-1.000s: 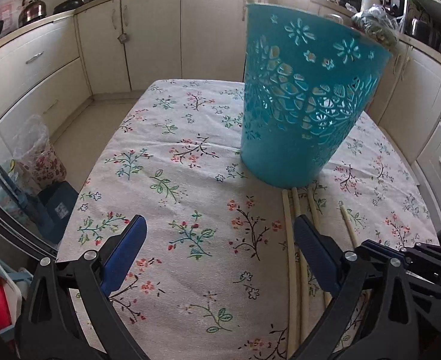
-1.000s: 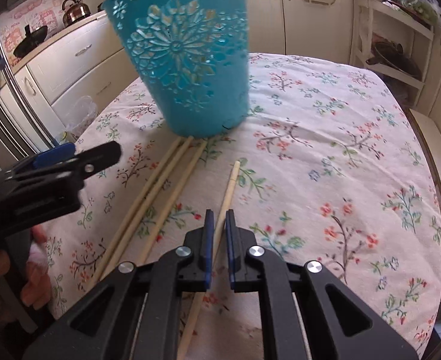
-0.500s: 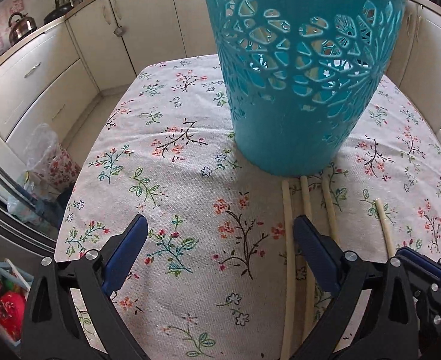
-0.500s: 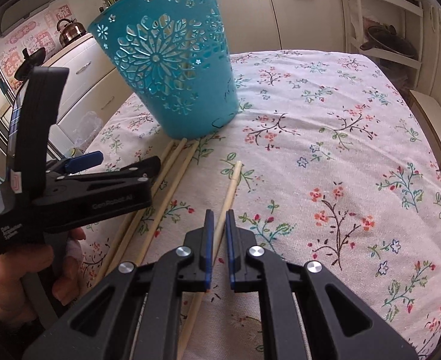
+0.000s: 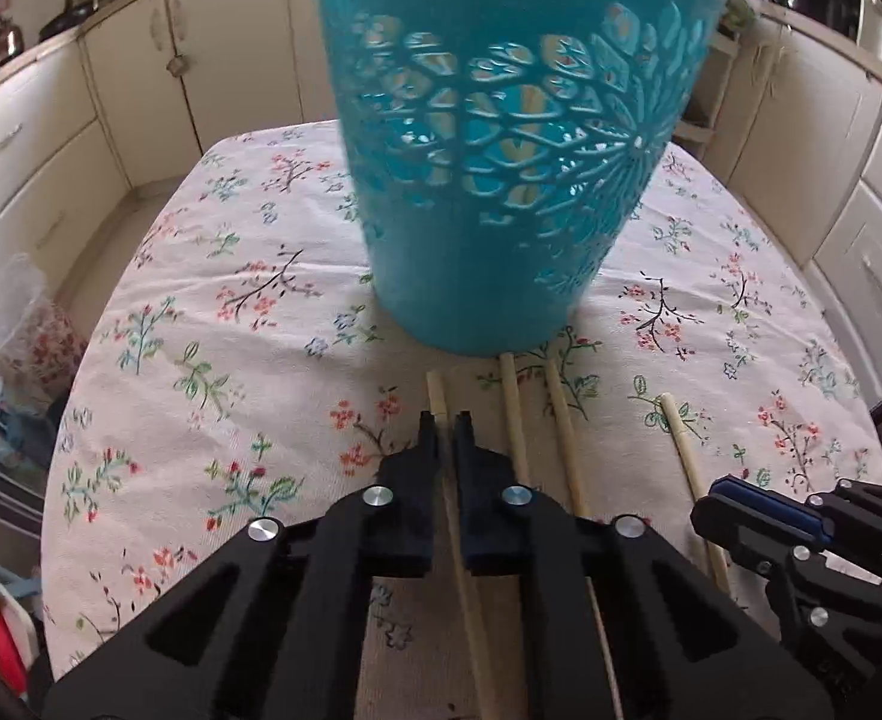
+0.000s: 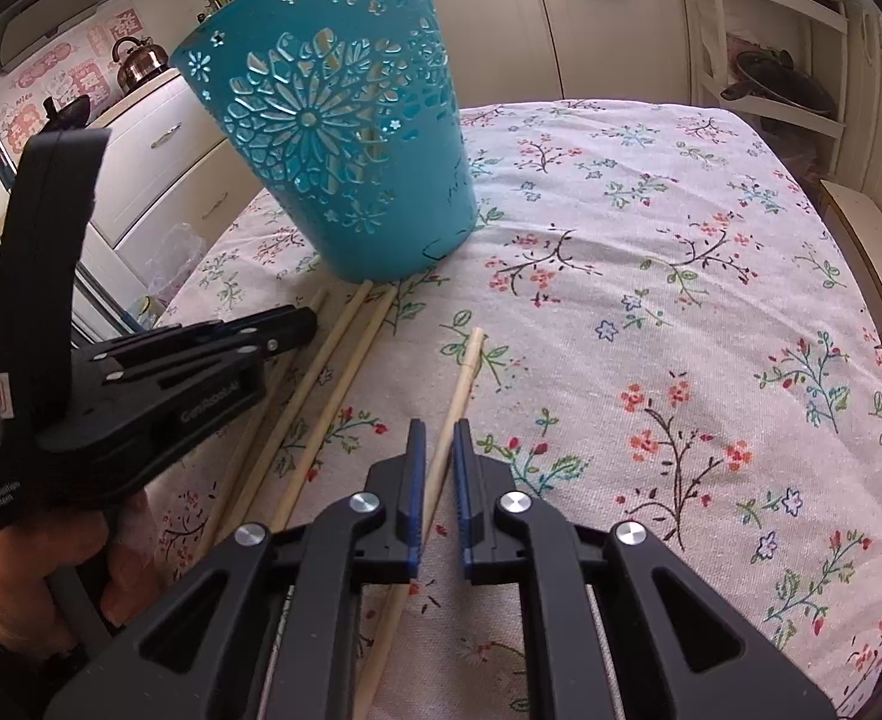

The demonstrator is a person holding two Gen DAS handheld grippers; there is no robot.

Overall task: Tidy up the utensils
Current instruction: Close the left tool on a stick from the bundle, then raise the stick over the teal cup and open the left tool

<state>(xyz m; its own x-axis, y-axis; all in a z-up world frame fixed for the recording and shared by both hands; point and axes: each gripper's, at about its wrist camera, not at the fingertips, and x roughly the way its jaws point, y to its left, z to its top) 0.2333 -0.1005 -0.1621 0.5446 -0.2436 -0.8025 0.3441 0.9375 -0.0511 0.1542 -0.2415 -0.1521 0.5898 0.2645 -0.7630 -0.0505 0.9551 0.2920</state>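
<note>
A teal cut-out basket (image 5: 501,180) stands upright on the floral tablecloth; it also shows in the right wrist view (image 6: 351,150). Several long wooden chopsticks lie in front of it. My left gripper (image 5: 446,420) is shut on the leftmost chopstick (image 5: 438,390). Two more chopsticks (image 5: 513,414) lie just right of it. My right gripper (image 6: 436,429) is shut on the separate rightmost chopstick (image 6: 465,366), which also shows in the left wrist view (image 5: 681,438). The left gripper shows in the right wrist view (image 6: 297,324).
The floral tablecloth (image 6: 681,300) covers the table, whose edges fall away on all sides. Cream kitchen cabinets (image 5: 81,120) surround it. A kettle (image 6: 138,63) sits on the counter. A shelf rack (image 6: 771,60) stands at the back right.
My left gripper has moved right and closed its wide-open jaws on the leftmost chopstick. The right gripper stays shut on its chopstick, with the basket a little farther off.
</note>
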